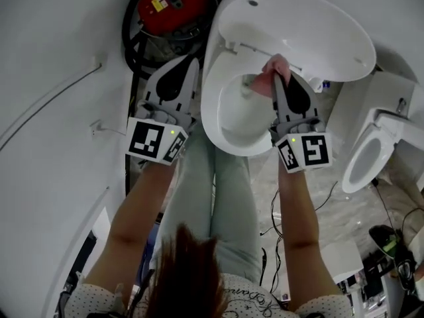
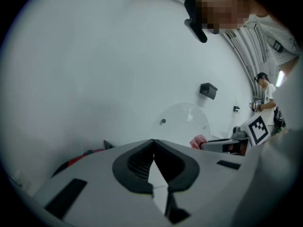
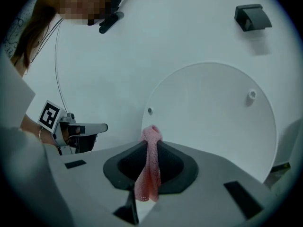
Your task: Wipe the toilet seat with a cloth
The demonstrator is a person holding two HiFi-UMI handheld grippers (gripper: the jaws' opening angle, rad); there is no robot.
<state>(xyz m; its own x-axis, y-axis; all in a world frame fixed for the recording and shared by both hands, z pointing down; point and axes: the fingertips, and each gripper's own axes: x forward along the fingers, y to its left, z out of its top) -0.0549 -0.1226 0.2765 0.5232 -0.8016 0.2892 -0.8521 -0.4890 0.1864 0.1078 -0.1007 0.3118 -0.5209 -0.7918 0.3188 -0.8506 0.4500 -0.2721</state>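
A white toilet stands below me with its lid (image 1: 301, 28) raised and its seat (image 1: 209, 108) down around the bowl. My right gripper (image 1: 279, 78) is shut on a pink cloth (image 1: 273, 67), which it holds at the back right of the seat, near the hinge. Between this gripper's jaws the cloth (image 3: 149, 167) hangs as a thin strip, with the lid (image 3: 213, 122) close in front. My left gripper (image 1: 193, 62) is shut and empty, hovering just left of the toilet. From the left gripper (image 2: 152, 142) I see the cloth (image 2: 198, 140) poking out.
A red device (image 1: 173, 2) with black hoses sits on the floor behind the toilet, at the left. A second white toilet (image 1: 371, 154) stands to the right. Cables (image 1: 275, 214) trail on the floor. A curved white wall (image 1: 53, 78) closes the left side.
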